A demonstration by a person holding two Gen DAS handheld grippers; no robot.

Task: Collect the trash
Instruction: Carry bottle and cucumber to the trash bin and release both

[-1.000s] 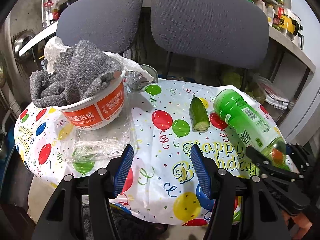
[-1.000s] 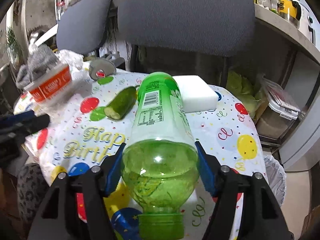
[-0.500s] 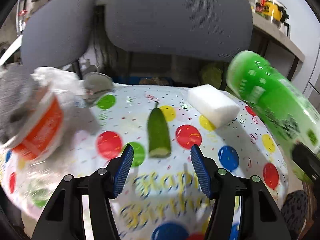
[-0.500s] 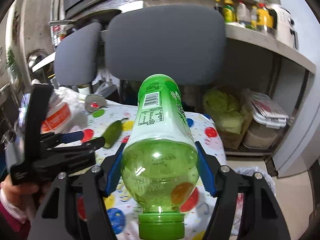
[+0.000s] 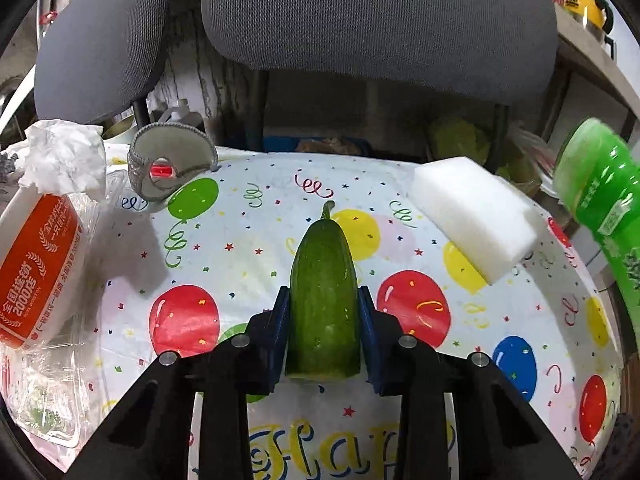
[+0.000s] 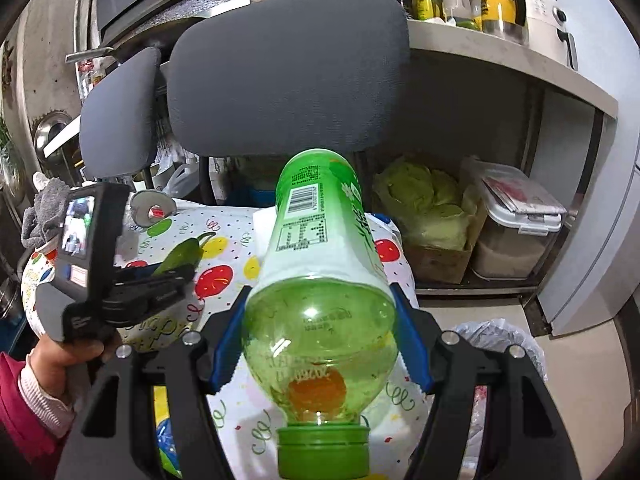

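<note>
A cut green cucumber piece (image 5: 320, 248) lies on the balloon-print tablecloth (image 5: 224, 240). My left gripper (image 5: 322, 294) has it between the blue pads, which touch both its sides as the jaws are closing. The right wrist view shows this gripper (image 6: 160, 280) from the side, held by a hand (image 6: 68, 356), with the cucumber (image 6: 182, 254) at its tips. My right gripper (image 6: 318, 294) is shut on a green plastic bottle (image 6: 312, 232), cap towards the camera, lifted over the table's right side. The bottle (image 5: 600, 192) also shows at the right edge of the left wrist view.
A white sponge block (image 5: 472, 220) lies at the back right. An orange-and-white bowl (image 5: 36, 264), crumpled tissue (image 5: 60, 156), a tape roll (image 5: 172, 164) and a clear plastic tray (image 5: 48, 392) fill the left. Two grey chairs (image 5: 376, 20) stand behind. A white bag (image 6: 500, 344) sits on the floor.
My left gripper has swung from the bowl to the cucumber, come down over it and narrowed its jaws onto it. The right gripper has lifted the bottle off the table, away to the right.
</note>
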